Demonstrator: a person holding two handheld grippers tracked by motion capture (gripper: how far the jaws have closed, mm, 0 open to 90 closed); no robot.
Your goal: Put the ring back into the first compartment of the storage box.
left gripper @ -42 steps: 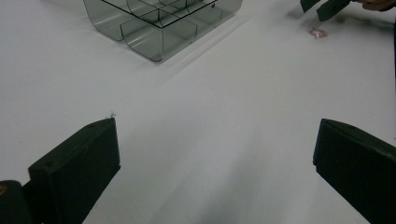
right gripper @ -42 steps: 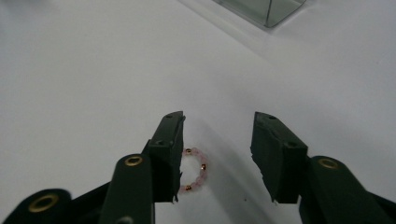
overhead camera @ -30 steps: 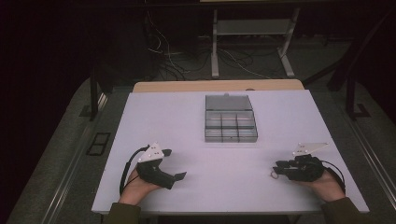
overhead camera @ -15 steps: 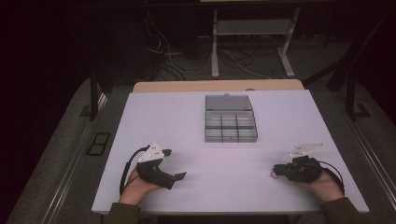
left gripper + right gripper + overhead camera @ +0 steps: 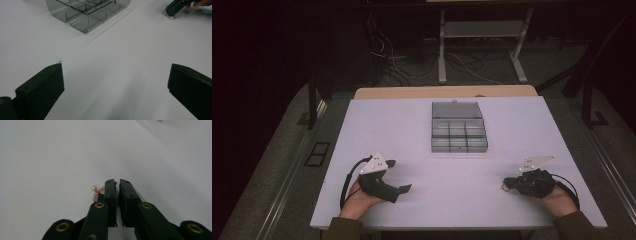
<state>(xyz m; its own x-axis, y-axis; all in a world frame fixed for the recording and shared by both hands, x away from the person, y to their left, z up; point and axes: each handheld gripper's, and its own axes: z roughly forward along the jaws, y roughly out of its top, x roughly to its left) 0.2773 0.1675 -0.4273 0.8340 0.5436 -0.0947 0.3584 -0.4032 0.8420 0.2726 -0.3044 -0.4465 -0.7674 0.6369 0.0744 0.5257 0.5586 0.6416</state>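
Observation:
In the high view my left gripper rests at the table's front left, held by a hand, its jaws wide apart. The left gripper view shows the left gripper open over bare white table, nothing between the jaws. At the front right my right gripper lies low on the table, pointing left. Its jaws stand together in the right gripper view, where the right gripper has a short string of pink beads with a gold clasp sticking out beside its left jaw. The pink beads touch the table under that tip.
A clear grey plastic box with several compartments stands at the table's middle, lid folded back; the box is ahead-left of the left gripper. The white table ends just behind both hands. Cables and a metal stand lie on the floor beyond.
The right gripper has edged slightly back and right on the table. The left gripper has barely shifted, still open.

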